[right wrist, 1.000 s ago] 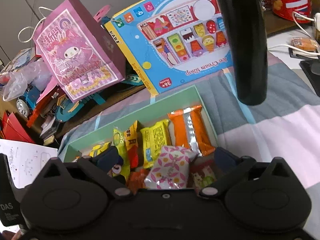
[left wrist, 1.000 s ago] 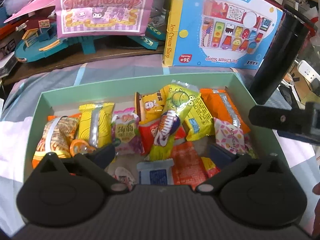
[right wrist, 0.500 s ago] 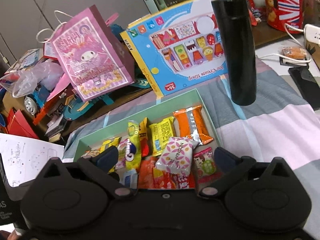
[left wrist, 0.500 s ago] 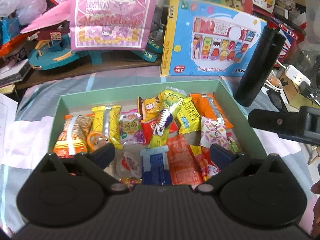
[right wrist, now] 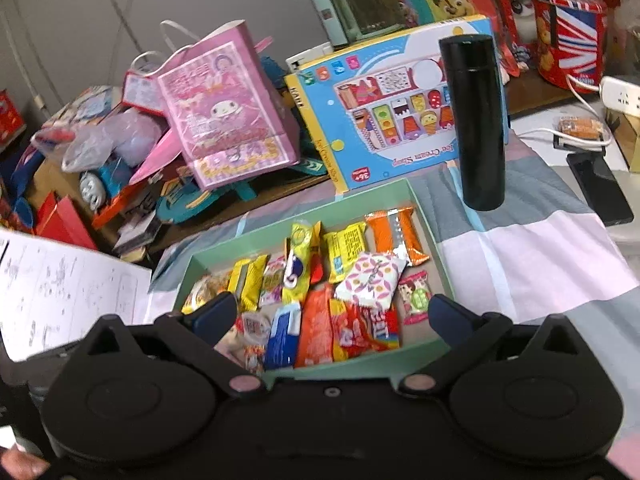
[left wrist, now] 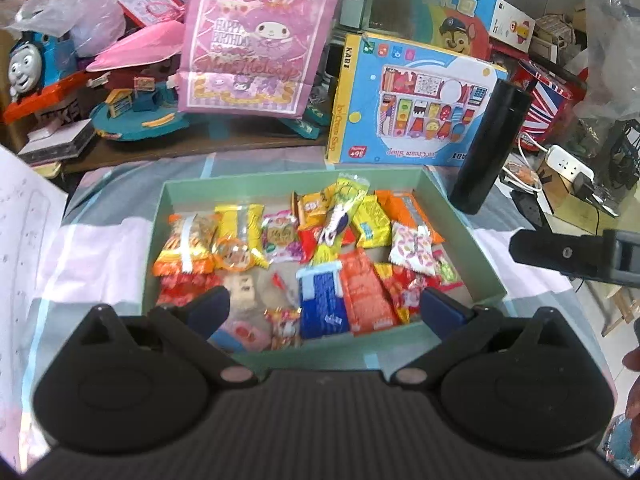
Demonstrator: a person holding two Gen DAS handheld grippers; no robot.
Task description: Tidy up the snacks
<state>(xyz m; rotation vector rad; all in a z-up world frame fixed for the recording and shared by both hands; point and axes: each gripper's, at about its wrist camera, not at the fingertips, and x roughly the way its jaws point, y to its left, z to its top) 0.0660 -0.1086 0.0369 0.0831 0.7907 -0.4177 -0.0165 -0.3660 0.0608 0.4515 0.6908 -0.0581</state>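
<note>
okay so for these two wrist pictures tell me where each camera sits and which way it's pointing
Left wrist: on the left gripper, above the green box's near edge, facing the toy clutter; open fingers, the right gripper's side and a hand's edge show.
Right wrist: on the right gripper, aimed at the box from its right; open fingers show.
Shared: box, snacks, black flask, pink bag.

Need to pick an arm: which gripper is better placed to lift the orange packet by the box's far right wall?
Right, probably. The right gripper is open, and the orange packet lies clear on its side of the green box; the left gripper is centred further left.
</note>
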